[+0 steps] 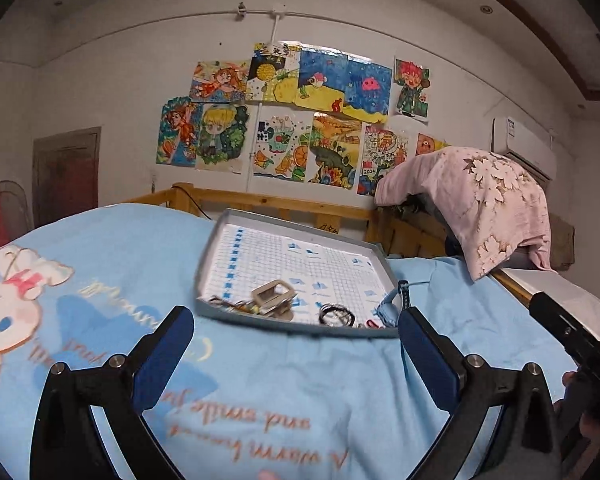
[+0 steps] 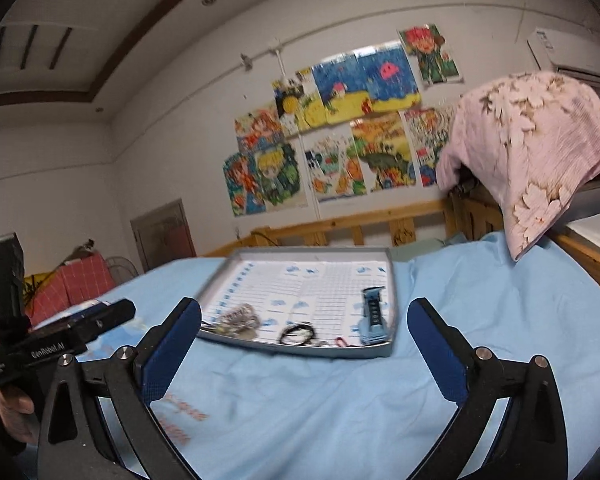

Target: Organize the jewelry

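A shallow grey tray (image 1: 216, 240) with a grid-printed lining lies on the blue bed blanket; it also shows in the right wrist view (image 2: 392, 280). Along its near edge lie a silvery metal piece with a chain (image 1: 274, 298), black rings (image 1: 336, 315), a small red item (image 1: 371, 324) and a blue watch strap (image 2: 373, 316). The metal cluster (image 2: 238, 318) and black rings (image 2: 298, 334) also show in the right wrist view. My left gripper (image 1: 296, 336) is open and empty, just short of the tray. My right gripper (image 2: 304, 334) is open and empty, also before the tray.
A blue cartoon-print blanket (image 1: 100, 280) covers the bed. A wooden rail (image 1: 260, 202) runs behind the tray. A pink floral cloth (image 1: 488, 204) drapes over something at the back right. The other gripper's body (image 1: 572, 336) shows at the right edge, and in the right wrist view at the left (image 2: 60, 336).
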The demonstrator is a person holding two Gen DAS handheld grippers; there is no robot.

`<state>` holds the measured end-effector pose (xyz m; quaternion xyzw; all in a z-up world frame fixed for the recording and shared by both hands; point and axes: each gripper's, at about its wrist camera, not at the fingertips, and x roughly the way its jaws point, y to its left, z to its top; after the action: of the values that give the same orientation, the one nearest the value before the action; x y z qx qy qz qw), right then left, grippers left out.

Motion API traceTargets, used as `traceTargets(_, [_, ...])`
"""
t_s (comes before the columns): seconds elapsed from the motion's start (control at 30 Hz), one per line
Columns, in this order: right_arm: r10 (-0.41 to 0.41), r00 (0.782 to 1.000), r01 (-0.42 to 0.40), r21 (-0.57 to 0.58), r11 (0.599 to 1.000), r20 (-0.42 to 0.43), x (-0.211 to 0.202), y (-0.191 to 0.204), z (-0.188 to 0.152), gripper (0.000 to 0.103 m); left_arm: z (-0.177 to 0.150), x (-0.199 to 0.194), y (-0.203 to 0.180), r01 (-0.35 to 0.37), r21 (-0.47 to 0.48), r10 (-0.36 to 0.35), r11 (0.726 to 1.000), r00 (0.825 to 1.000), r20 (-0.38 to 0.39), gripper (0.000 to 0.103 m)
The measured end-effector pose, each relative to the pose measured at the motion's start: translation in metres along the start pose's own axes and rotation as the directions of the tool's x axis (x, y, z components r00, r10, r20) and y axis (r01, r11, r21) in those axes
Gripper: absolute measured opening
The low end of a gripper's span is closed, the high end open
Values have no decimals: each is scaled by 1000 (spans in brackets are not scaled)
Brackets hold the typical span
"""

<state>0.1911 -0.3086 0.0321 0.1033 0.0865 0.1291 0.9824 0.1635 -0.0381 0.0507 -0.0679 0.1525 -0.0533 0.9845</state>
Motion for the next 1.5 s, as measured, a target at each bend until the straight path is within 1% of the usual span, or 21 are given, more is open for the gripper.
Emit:
traceTargets(0.07, [8,1000,-8,-5,1000,9,-13,12,-2,101,-5,-15,8,-7,9,7,1000,1000,3,103])
traceTargets(0.17, [-2,1000,2,-19,1000,26,-35,30,-7,101,-16,-34,15,-15,21,15,1000,1000,7,103])
traceTargets(0.23, [-14,999,15,-19,1000,38,-46,38,-11,101,-24,-43,21,-7,12,7,1000,1000,-2,103])
traceTargets(0.43, [-52,997,54,-41,998,50,-76,59,-25,101,-40,-64,31,-9,35,9,999,1000,1,103])
traceTargets(0.53, [-70,996,72,-28,997,60,-89,66,-32,101,-46,-72,35,-12,36,12,999,1000,9,103])
traceTargets(0.6, [-76,996,77,-18,997,52,-95,69,-40,101,-49,-75,36,-17,45,16,999,1000,12,103])
traceTargets(0.67, [-64,997,65,-18,998,38,-96,71,-48,101,-54,-80,36,-22,63,21,998,1000,17,103])
traceTargets(0.8, [-84,996,84,-36,996,14,-96,75,-63,101,-63,-83,33,-7,92,6,996,1000,12,103])
traceTargets(0.97, [-106,994,106,-109,988,3,-94,86,-67,101,-68,-84,28,-15,115,13,993,1000,19,103])
traceTargets(1.33, [-119,993,116,-115,987,-20,-94,86,-67,101,-73,-80,43,-11,46,11,999,1000,-3,103])
traceTargets(1.5, [-121,992,117,-121,986,-24,-94,87,-68,101,-74,-80,45,-16,34,16,999,1000,-5,103])
